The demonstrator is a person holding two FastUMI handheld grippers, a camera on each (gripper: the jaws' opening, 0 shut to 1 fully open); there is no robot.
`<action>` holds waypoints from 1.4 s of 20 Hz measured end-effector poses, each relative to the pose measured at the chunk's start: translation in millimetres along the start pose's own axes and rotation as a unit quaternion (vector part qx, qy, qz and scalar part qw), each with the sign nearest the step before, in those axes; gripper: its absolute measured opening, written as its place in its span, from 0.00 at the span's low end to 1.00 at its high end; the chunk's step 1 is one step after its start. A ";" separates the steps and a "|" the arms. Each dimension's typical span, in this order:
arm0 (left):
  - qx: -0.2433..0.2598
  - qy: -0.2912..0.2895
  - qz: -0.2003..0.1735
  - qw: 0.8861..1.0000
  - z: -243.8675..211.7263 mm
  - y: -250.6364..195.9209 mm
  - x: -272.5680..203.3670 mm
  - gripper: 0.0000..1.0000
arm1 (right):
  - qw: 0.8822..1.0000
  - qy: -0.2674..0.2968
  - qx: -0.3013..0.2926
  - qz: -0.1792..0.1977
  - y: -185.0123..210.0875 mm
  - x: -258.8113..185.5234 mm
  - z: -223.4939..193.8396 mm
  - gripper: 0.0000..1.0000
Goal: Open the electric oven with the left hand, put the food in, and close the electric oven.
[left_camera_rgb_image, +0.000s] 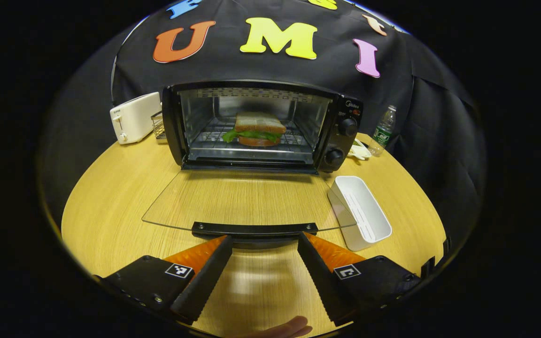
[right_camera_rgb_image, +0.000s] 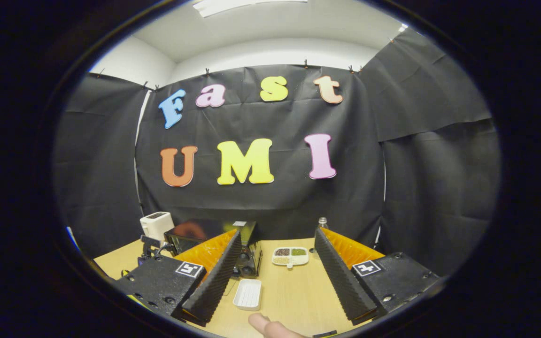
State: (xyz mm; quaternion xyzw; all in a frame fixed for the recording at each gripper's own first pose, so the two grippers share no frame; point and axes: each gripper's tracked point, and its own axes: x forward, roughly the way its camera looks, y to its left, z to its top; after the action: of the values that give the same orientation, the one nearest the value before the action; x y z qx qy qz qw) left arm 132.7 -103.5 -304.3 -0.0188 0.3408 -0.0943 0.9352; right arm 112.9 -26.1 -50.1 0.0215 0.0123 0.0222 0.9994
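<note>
The wooden table (left_camera_rgb_image: 111, 206) carries everything. On it, at twelve o'clock in the left gripper view, stands the electric oven (left_camera_rgb_image: 261, 124), a black box with its long axis running side to side and its open mouth facing the left gripper. Its glass door (left_camera_rgb_image: 247, 199) is folded fully down and lies flat over the table, hinge at the oven, black handle (left_camera_rgb_image: 254, 229) at the near edge. The sandwich (left_camera_rgb_image: 257, 129) sits on the wire rack inside, about mid-chamber, bread on top, green leaf showing at the front edge. Two control knobs are stacked on the oven's right panel.

The left gripper (left_camera_rgb_image: 263, 244) sits at six o'clock, low over the table. Its jaws stand wide apart with nothing between them; the fingertips flank the middle of the door handle, and I cannot tell whether they touch it. A fingertip of the person's hand shows at the bottom edge.

A white toaster (left_camera_rgb_image: 135, 117) stands at ten o'clock, a small wire rack just beside the oven's left wall. A white rectangular tray (left_camera_rgb_image: 362, 211) lies at four o'clock, just beside the door's right corner. A clear water bottle (left_camera_rgb_image: 383, 129) stands at two o'clock near the booth wall.

In the right gripper view the right gripper (right_camera_rgb_image: 277, 272) is held higher and well back from the oven, jaws wide apart and empty. A divided dish (right_camera_rgb_image: 290, 256) of grains lies beyond them.
</note>
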 end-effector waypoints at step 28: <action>0.056 -0.194 0.045 0.978 173.7 21.3 4.4 0.97 | 0.999 0.011 -0.034 -0.021 -6.6 -29.5 -4.3 0.90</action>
State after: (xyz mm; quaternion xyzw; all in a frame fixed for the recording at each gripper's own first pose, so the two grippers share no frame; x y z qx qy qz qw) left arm 250.8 -88.4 -176.0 0.0306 0.1479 -0.0658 0.9863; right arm 83.6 -33.8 -54.0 -0.0130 0.0229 0.0015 0.9997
